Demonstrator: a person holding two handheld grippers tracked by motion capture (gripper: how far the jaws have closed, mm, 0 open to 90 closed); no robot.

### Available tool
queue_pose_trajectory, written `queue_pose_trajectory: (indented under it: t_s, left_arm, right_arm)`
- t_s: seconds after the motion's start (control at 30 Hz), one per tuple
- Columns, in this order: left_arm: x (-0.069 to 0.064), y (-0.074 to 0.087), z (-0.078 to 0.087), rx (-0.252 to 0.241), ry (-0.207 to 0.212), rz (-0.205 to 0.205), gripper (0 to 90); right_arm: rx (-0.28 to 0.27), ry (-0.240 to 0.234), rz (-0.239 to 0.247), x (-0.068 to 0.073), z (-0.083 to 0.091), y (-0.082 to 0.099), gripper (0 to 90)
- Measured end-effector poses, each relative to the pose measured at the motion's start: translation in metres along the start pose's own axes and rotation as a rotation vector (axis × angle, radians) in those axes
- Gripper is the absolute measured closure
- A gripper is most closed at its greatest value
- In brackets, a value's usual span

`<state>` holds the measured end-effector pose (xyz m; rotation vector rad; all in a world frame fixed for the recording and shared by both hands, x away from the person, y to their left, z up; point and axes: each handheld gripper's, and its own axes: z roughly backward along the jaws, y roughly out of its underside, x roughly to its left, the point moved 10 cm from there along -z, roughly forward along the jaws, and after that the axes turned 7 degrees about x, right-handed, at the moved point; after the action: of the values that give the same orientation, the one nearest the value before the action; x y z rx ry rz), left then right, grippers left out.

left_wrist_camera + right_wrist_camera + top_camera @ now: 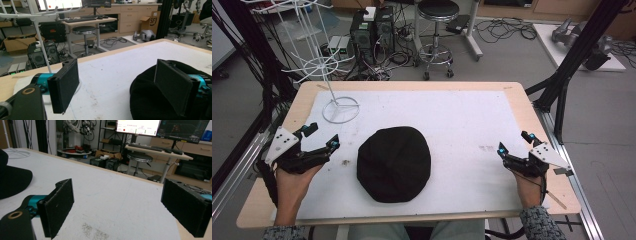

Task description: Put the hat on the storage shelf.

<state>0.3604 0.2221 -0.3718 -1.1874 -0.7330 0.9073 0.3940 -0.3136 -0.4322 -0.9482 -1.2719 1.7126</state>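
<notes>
A black cap (pixel 394 162) lies flat on the white mat (pixel 462 115), near the table's front middle. My left gripper (pixel 322 137) rests to the left of the cap, open, with nothing between its jaws. In the left gripper view the cap (pixel 150 100) sits partly behind the right jaw pad (pixel 172 87). At the right side of the table my right gripper (pixel 514 144) stands open and empty, well away from the cap. The right gripper view shows the cap's edge (pixel 12 181) at far left, and the open right gripper (pixel 122 207) over bare mat.
A white wire display stand (pixel 329 65) rises from its round base (pixel 341 110) at the mat's back left corner. The wooden table edge (pixel 412 86) borders the mat. Beyond the table are a stool (pixel 437 30), computer boxes, cables and black frame posts (pixel 582 50).
</notes>
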Motion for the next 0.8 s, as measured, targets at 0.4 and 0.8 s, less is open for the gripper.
queue_pose_trajectory:
  t_s: [0.4, 0.8]
  left_arm:
    - [-0.016, -0.005, 0.0, -0.021, 0.075, -0.03, 20.2]
    - [-0.063, 0.001, -0.009, -0.018, 0.306, -0.14, 20.4]
  right_arm:
    - [0.005, -0.004, 0.011, 0.002, -0.001, 0.0, 10.4]
    - [0.015, -0.004, 0.016, 0.001, -0.003, 0.001, 10.3]
